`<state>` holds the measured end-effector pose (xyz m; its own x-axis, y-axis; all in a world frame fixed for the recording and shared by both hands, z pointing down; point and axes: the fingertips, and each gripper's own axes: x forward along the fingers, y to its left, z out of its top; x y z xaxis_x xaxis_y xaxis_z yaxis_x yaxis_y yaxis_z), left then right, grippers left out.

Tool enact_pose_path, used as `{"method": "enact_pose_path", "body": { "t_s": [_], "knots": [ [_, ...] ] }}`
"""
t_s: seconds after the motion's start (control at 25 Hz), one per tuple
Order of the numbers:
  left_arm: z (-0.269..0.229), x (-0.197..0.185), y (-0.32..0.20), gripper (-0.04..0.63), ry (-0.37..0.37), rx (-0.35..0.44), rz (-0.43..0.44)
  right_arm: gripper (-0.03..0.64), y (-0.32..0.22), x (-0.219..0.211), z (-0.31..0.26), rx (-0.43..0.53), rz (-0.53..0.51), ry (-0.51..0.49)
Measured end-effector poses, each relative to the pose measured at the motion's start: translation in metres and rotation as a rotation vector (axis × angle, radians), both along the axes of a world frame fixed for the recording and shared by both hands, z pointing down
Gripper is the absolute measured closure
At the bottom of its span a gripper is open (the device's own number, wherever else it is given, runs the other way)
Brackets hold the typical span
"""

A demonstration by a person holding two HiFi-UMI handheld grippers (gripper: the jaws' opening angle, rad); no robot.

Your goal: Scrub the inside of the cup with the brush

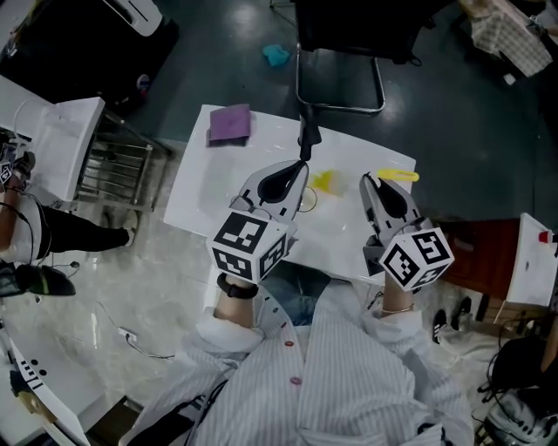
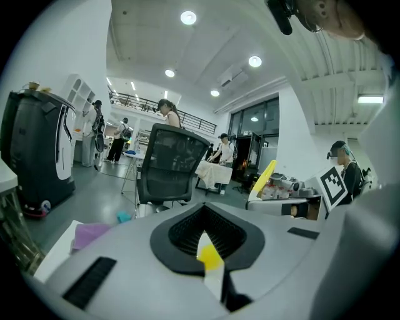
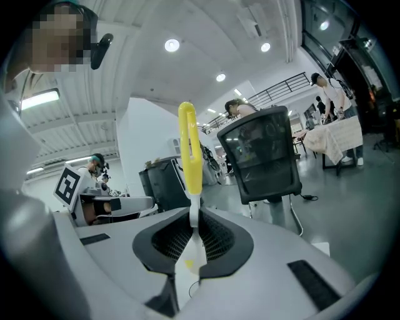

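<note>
From my head the picture is dim and cool. The dark floor (image 1: 436, 104) swallows detail, and its pale part at lower left carries a soft sheen. The white table (image 1: 200, 187) is the brightest patch, evenly lit, with only faint shadows on it.

Both gripper views are brighter. They are lit from above by round ceiling lamps (image 2: 188, 17) that burn out to white spots, and a strip light (image 3: 39, 99) glares too. These views are strongly fisheye: straight lines bow outward and the corners fall to black. The jaws close to each lens look soft and grey. The brush (image 3: 189, 147) and the room behind it are sharper.
</note>
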<state>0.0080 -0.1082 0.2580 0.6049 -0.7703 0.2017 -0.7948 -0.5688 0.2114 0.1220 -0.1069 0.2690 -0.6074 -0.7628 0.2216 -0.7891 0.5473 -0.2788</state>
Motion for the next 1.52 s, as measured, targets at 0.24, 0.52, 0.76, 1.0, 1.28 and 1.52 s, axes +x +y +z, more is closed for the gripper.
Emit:
{"method": "enact_pose_path", "body": {
  "t_s": [0.24,0.52,0.76,1.0,1.28,1.52],
  "knots": [
    [0.015,0.001,-0.011,0.586,-0.024,-0.034,0.025,0.56,-0.008,0.002,0.004,-0.016,0.019,-0.003],
    [0.05,-0.001,-0.01,0.586,-0.073,-0.089,0.061,0.561,-0.01,0.001,0.012,-0.032,0.055,-0.007],
    [0.088,0.0,-0.011,0.586,-0.1,-0.152,0.093,0.56,-0.016,0.001,0.03,-0.066,0.082,-0.013],
    [0.146,-0.002,-0.009,0.586,-0.13,-0.22,0.123,0.56,-0.022,-0.001,0.063,-0.116,0.096,-0.013],
    [0.201,-0.001,-0.008,0.586,-0.162,-0.289,0.184,0.56,-0.03,-0.003,0.097,-0.157,0.115,-0.018],
    [0.235,0.003,-0.002,0.585,-0.184,-0.328,0.226,0.56,-0.032,-0.002,0.115,-0.183,0.131,-0.03]
  ]
}}
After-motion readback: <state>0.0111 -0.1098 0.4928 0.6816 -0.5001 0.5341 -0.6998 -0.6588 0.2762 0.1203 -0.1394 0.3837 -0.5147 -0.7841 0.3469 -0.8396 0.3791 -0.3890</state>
